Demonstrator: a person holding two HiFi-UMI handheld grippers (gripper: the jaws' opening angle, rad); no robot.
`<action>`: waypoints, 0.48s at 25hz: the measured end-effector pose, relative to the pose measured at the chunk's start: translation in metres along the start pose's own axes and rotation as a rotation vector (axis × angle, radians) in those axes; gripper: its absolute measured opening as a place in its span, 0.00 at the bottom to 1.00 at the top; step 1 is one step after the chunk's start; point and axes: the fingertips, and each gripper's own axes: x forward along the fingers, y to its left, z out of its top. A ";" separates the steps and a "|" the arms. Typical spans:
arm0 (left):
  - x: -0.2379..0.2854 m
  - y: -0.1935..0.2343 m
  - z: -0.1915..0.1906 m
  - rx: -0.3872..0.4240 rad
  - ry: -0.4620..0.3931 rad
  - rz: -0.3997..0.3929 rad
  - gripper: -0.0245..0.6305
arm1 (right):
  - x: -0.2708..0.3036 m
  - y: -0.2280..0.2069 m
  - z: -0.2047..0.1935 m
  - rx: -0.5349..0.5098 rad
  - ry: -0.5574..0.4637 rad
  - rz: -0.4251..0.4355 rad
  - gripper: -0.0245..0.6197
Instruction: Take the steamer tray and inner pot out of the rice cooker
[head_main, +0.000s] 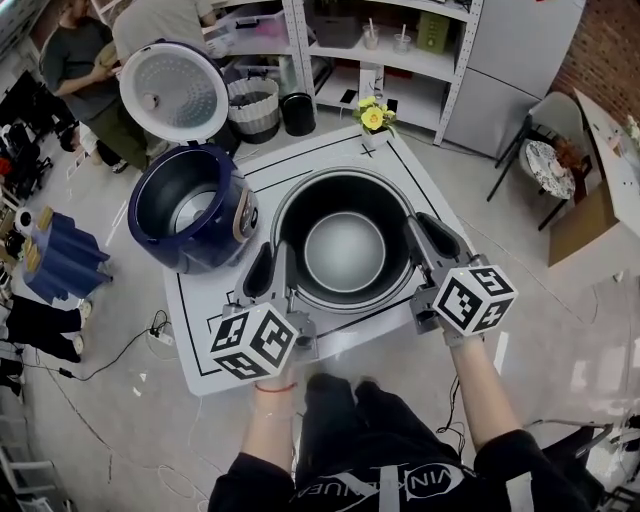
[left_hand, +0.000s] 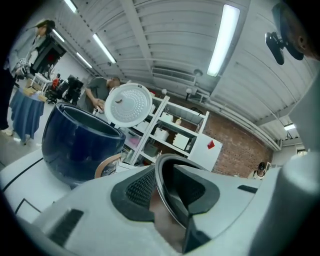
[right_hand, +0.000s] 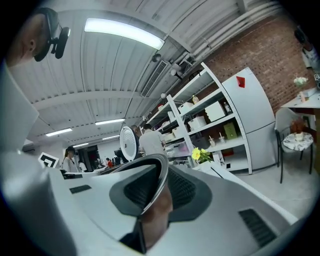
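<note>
The dark metal inner pot (head_main: 344, 250), empty with a pale grey bottom, hangs just above the white table (head_main: 200, 345), outside the cooker. My left gripper (head_main: 270, 262) is shut on the pot's left rim. My right gripper (head_main: 428, 240) is shut on the right rim. In the left gripper view the thin rim (left_hand: 158, 192) runs between the ribbed pads of the left gripper (left_hand: 165, 175). The right gripper view shows the rim (right_hand: 162, 180) clamped in the right gripper (right_hand: 159, 196). The dark blue rice cooker (head_main: 190, 205) stands open at the table's left, its lid (head_main: 172, 92) raised.
Yellow flowers (head_main: 372, 117) sit at the table's far edge. White shelves (head_main: 390, 50) stand behind, with a woven basket (head_main: 253, 105) and a black bin (head_main: 297, 112) on the floor. Two people (head_main: 75, 60) stand at the far left. A chair (head_main: 545, 150) is at right.
</note>
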 end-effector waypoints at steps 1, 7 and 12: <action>-0.002 0.000 -0.007 -0.008 0.011 0.002 0.20 | -0.003 -0.002 -0.005 0.005 0.008 -0.004 0.15; -0.010 0.003 -0.040 -0.017 0.069 0.028 0.20 | -0.018 -0.014 -0.031 0.026 0.052 -0.025 0.15; -0.008 0.007 -0.066 -0.043 0.122 0.039 0.20 | -0.024 -0.025 -0.050 0.046 0.079 -0.045 0.15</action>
